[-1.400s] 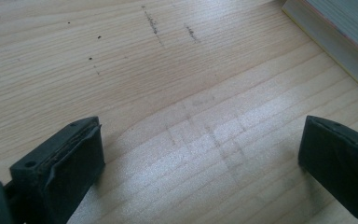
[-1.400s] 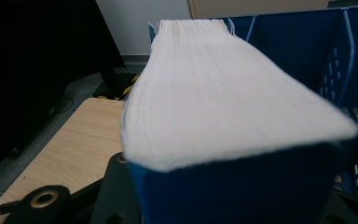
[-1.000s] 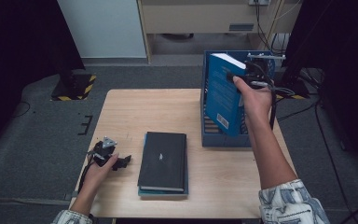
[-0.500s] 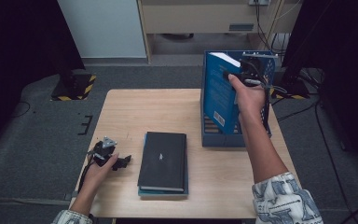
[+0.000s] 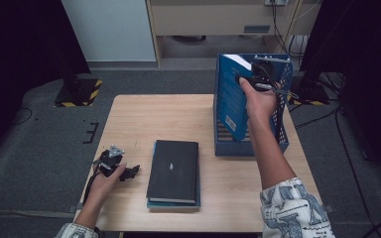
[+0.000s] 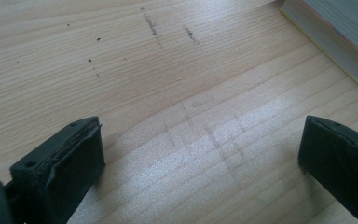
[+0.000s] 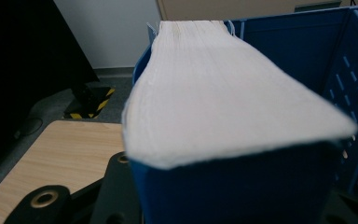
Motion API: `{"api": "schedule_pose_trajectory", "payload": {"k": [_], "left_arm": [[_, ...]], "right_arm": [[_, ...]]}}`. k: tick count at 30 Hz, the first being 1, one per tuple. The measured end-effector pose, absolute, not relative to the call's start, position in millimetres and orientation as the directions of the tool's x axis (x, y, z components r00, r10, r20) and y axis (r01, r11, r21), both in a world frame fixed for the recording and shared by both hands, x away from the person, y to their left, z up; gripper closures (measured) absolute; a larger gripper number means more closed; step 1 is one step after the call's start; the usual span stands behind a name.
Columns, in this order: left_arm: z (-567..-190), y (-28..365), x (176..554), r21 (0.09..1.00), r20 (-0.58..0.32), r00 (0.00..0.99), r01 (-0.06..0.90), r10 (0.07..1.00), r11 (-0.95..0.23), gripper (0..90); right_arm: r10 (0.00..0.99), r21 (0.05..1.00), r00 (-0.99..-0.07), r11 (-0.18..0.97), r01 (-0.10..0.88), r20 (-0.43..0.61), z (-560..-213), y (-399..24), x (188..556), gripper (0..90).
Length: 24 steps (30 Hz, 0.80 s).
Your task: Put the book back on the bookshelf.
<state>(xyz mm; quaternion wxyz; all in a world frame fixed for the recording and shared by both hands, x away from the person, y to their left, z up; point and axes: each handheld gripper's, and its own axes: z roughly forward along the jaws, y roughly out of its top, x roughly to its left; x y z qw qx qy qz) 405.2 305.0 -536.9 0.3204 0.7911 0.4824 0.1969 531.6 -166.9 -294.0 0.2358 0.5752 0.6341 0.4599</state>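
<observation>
High view: light wood table (image 5: pixel 178 119) on grey carpet, white panel and beige cabinet at the back, dark curtains on both sides, yellow-black striped foot (image 5: pixel 79 94) at back left, cables at back right. Blue file box (image 5: pixel 278 134) stands at the table's right back part. Two stacked books (image 5: pixel 173 171) lie flat near the front centre, black cover on top. Left gripper (image 5: pixel 129 172) lies low on the table at front left, just beside the stack, not touching it. Right gripper (image 5: pixel 250 79) is up at the file box, gripping a blue book (image 5: pixel 230 99) by its upper part; the book is upright, its lower end down inside the box's left compartment.

Left gripper view: adds wood grain up close, small dark specks and scuff marks. Jaws wide apart, bare table between them. Page edges of the book stack (image 6: pixel 335 37) in the top right corner, apart from the jaws.

Right gripper view: adds the blue book's (image 7: pixel 223 98) white page block seen end-on, spine toward the camera, jaws clamped on the book from both sides. Perforated blue box wall (image 7: pixel 349 93) on the right, table corner (image 7: pixel 56 154) lower left, striped foot (image 7: pixel 91 100) on the floor beyond.
</observation>
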Motion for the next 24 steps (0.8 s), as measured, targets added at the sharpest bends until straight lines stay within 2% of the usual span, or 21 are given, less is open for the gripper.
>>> {"api": "schedule_pose_trajectory", "payload": {"k": [24], "left_arm": [[-537, 305, 406, 0.695, 0.003, 0.460, 0.637, 0.888, -0.333, 0.0]], "right_arm": [[0.956, 0.852, -0.196, -0.090, 0.515, 0.219, -316, -156, 542, 60.8]]}}
